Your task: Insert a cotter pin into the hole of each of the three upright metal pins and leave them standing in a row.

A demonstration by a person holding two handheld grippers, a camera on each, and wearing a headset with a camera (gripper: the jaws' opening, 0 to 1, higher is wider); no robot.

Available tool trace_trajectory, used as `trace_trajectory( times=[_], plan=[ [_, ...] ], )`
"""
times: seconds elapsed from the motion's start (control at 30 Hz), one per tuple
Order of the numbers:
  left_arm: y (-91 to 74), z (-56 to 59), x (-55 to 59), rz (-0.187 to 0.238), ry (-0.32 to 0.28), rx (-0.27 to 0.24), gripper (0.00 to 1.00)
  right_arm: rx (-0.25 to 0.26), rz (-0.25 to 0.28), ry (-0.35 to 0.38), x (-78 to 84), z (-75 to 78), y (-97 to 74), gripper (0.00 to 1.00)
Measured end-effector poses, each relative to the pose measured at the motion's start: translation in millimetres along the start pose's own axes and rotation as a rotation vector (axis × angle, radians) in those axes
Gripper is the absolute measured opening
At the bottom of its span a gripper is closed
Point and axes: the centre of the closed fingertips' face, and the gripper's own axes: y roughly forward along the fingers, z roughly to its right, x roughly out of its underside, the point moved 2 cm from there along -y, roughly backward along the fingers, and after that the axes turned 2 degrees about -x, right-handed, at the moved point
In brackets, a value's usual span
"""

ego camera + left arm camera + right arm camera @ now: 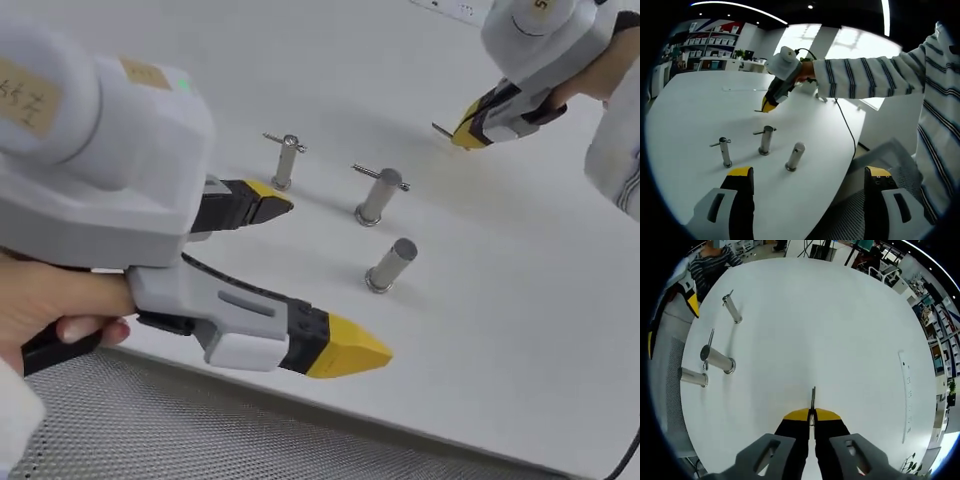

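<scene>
Yellow-tipped right gripper (811, 415) pinches a cotter pin (813, 399), shank poking ahead of its tips; left gripper (808, 172) spread wide, bare metal pin (796, 156) standing just ahead between its jaws (two pinned metal pins (766, 140) beside, toward the left jaw).

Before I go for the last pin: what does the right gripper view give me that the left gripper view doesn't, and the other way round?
Right gripper view: the right gripper seen along its own jaws, shut on a cotter pin that sticks out forward past the yellow tips.
Left gripper view: the left gripper with jaws wide apart and nothing between them, plus a striped sleeve carrying the right gripper above the table.
Shared: the white table and the three upright metal pins. Two carry cotter pins; the third pin is bare.
</scene>
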Motion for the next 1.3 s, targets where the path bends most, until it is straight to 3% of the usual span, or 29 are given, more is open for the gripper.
trace_trajectory(
  times=[0.13,0.2,0.27,0.3,0.37,0.4,0.6,0.63,0.7,0.77,0.87,0.97,1.1,1.2,1.3],
  plan=[
    [1.5,3.8,-4.7,0.027,0.031,0.003,0.90,0.002,0.070,-0.025,-14.4,-6.4,-18.8,0.00],
    [2.1,4.8,-6.0,0.030,0.031,0.007,0.90,0.019,0.086,-0.049,-18.8,-19.1,-35.4,0.00],
    [3.2,5.3,-7.4,0.030,0.035,0.007,0.89,0.031,0.109,-0.063,-22.3,-16.4,-40.9,0.00],
    [3.6,5.4,-8.1,0.028,0.034,0.008,0.89,0.038,0.120,-0.066,-24.0,-27.7,-51.5,0.00],
    [4.0,5.2,-10.1,0.031,0.034,0.008,0.89,0.060,0.136,-0.091,-25.8,-33.2,-61.3,0.00],
    [4.2,5.1,-11.1,0.032,0.033,0.007,0.88,0.091,0.146,-0.116,-27.4,-32.2,-65.4,0.00],
    [4.5,2.5,-20.6,0.060,0.003,0.006,0.87,0.145,0.226,-0.130,-32.0,-46.1,-84.8,0.00],
    [4.6,2.0,-22.1,0.063,-0.002,0.007,0.87,0.151,0.240,-0.135,-34.0,-56.7,-89.5,0.00],
    [5.1,0.4,-25.8,0.071,-0.011,0.005,0.87,0.156,0.296,-0.120,-40.3,-66.2,-96.7,0.00],
    [5.4,-0.9,-30.2,0.082,-0.020,0.005,0.85,0.181,0.315,-0.135,-42.2,-71.9,-103.0,0.00],
    [5.4,-1.0,-37.9,0.104,-0.022,0.011,0.80,0.205,0.332,-0.156,-43.7,-82.2,-108.7,0.00],
    [8.5,-1.6,-39.7,0.094,-0.025,0.017,0.77,0.199,0.397,-0.187,-50.7,-98.3,-110.1,0.00],
    [11.7,-3.1,-42.9,0.092,-0.044,0.023,0.74,0.207,0.408,-0.221,-53.2,-118.2,-110.2,0.00],
    [12.3,-3.5,-48.8,0.117,-0.085,0.036,0.70,0.222,0.424,-0.260,-58.7,-132.1,-110.8,0.00],
    [12.3,-5.0,-55.2,0.145,-0.126,0.045,0.64,0.202,0.421,-0.282,-60.6,-142.8,-109.4,0.00]
  ],
)
